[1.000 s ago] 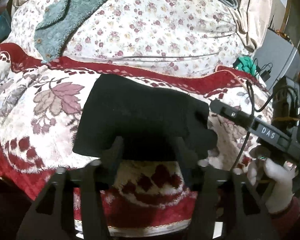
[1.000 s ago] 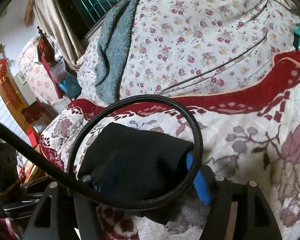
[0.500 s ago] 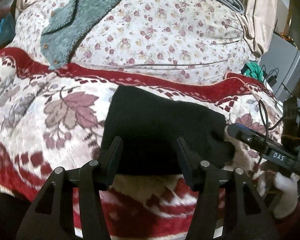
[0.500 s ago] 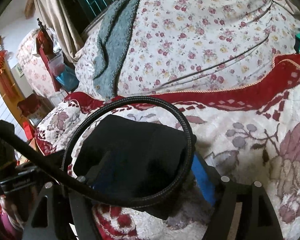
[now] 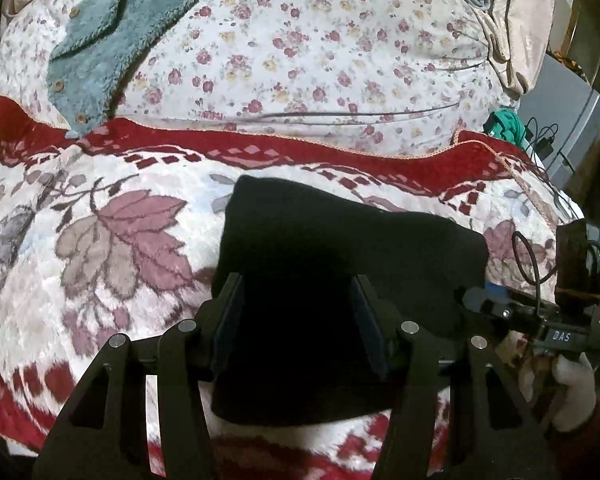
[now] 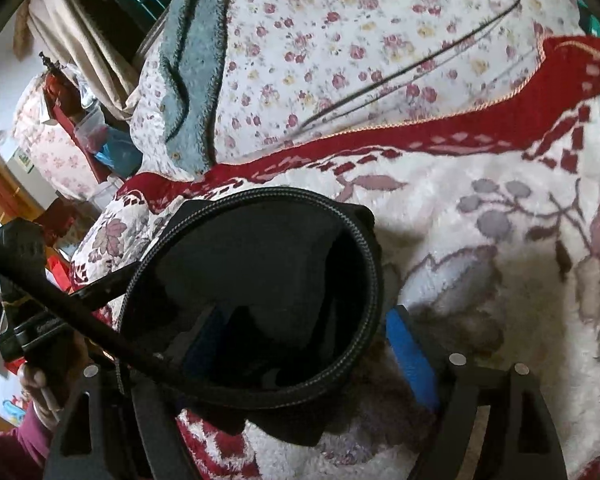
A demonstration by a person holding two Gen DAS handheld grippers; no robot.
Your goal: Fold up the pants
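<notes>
Black and soft, the pants (image 5: 340,256) lie folded into a thick, limp rectangle on the plush red-and-white blanket (image 5: 100,248) of the bed, in front of the flowered quilt (image 5: 300,52) and the grey-green fleece (image 5: 100,40); I judge them light, floppy and not slippery, best taken by a near corner or folded edge where the layers stack, since a pinch mid-panel would lift only the top layer; the left gripper (image 5: 296,320) stands partly open with its jaws astride the near edge of the pants, cloth between them but, as far as I can tell, not pressed; further right, the right gripper (image 6: 300,356) has just been opening and its jaws now stand wide, the right corner of the pants lying loose between them under a looped black cable (image 6: 364,320).
</notes>
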